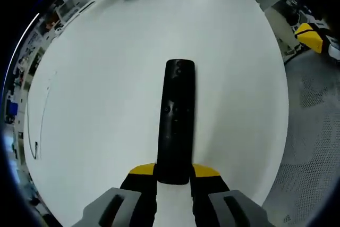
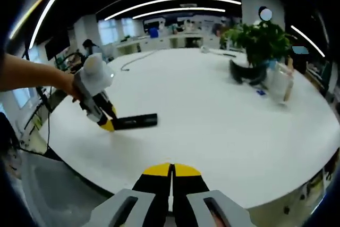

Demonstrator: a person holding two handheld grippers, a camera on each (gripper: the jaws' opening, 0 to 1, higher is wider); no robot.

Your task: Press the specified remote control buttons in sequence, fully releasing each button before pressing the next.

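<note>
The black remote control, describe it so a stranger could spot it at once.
Find the big round white table. Near its edge lies a long, slim black remote control, one end clamped in the yellow-tipped left gripper. It is the only dark bar on that bare stretch.

Left tongs (image 1: 173, 180): two black jaws, each capped with a yellow tip; pale grey moulded housings at the base, each with a dark oblong recess. Seen from the right gripper view (image 2: 109, 122): rounded white-grey body above a black neck, yellow tip at the end.

Right tongs (image 2: 171, 171): same build, black jaws with yellow rounded tips, grey housings with dark slots.

Forearm (image 2: 32, 75): bare, no sleeve visible.
</note>
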